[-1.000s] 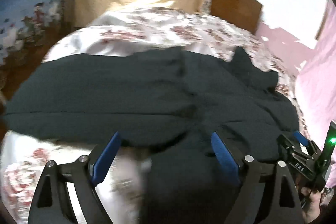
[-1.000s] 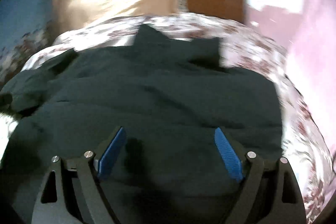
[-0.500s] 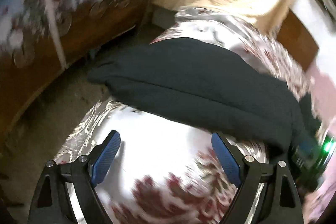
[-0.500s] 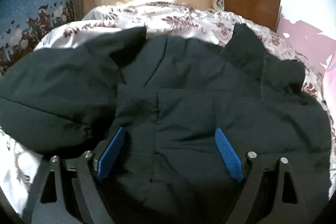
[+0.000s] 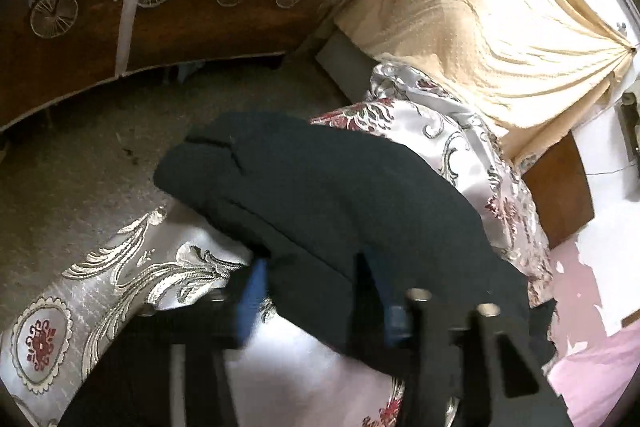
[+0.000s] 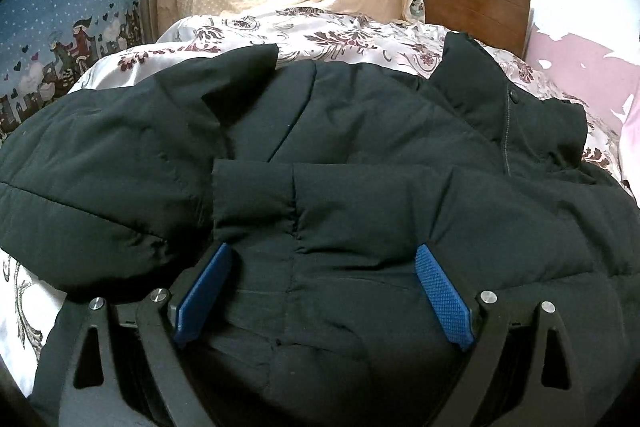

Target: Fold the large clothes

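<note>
The black padded jacket (image 6: 360,187) lies spread across the floral bedspread (image 5: 460,143), one sleeve (image 5: 280,187) reaching its floor-side edge. My left gripper (image 5: 316,291) has just been closing and now pinches that sleeve, I judge so it can be folded inward. My right gripper (image 6: 320,291) hangs wide apart over the jacket's middle, gripping nothing, probably ready to steady the body.
</note>
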### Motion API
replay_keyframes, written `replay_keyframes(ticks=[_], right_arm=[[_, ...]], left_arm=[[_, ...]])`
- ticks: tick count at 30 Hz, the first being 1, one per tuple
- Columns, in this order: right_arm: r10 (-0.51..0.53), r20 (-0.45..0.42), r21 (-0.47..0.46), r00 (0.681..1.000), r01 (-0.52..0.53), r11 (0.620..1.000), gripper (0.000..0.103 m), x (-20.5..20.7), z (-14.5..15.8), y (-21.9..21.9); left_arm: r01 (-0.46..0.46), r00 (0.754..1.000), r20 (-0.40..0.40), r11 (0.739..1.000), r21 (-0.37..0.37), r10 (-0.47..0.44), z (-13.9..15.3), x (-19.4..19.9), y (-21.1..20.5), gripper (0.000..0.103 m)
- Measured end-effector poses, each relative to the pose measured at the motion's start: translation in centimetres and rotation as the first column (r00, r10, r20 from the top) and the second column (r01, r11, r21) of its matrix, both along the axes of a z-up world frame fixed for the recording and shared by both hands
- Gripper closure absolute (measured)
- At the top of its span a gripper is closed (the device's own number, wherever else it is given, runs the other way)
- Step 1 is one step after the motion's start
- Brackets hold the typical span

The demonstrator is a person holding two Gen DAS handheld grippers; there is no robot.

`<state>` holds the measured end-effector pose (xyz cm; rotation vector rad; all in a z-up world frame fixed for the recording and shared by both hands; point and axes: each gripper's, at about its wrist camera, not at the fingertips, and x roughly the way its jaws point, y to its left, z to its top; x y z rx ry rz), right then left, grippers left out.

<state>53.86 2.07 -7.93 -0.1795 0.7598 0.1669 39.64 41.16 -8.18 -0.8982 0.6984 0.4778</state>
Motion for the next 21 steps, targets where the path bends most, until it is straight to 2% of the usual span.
replay_keyframes(ticks=[2, 5, 9, 14, 18, 21], right_arm=[[0.002, 0.000, 0.004, 1.000, -0.002, 1.000, 0.013, 0.0, 0.0, -0.1], [0.004, -0.002, 0.010, 1.000, -0.004, 1.000, 0.013, 0.0, 0.1, -0.3], [0.004, -0.006, 0.018, 1.000, -0.004, 1.000, 0.012, 0.2, 0.0, -0.4], [0.007, -0.018, 0.028, 1.000, -0.007, 1.000, 0.012, 0.4, -0.1, -0.5], [0.007, 0.006, 0.143, 1.000, -0.008, 0.990, 0.012, -0.4, 1.7, -2.6], [-0.001, 0.016, 0.221, 1.000, -0.003, 0.975, 0.012, -1.9, 4.0, -5.3]], left_arm=[[-0.015, 1.000, -0.007, 1.000, 0.008, 0.015, 0.1, 0.1, 0.0, 0.085], [-0.017, 1.000, 0.004, 1.000, 0.024, 0.017, 0.6, 0.1, 0.0, 0.095], [-0.017, 0.999, 0.035, 0.991, 0.130, 0.012, 2.7, -0.1, -1.0, 0.097], [-0.022, 0.995, 0.104, 0.965, 0.260, -0.005, 7.0, -0.5, -3.5, 0.097], [0.000, 0.989, 0.141, 0.940, 0.342, -0.051, 10.7, -0.6, -6.0, 0.097], [0.029, 0.980, 0.167, 0.904, 0.426, -0.110, 14.2, -0.4, -9.3, 0.097]])
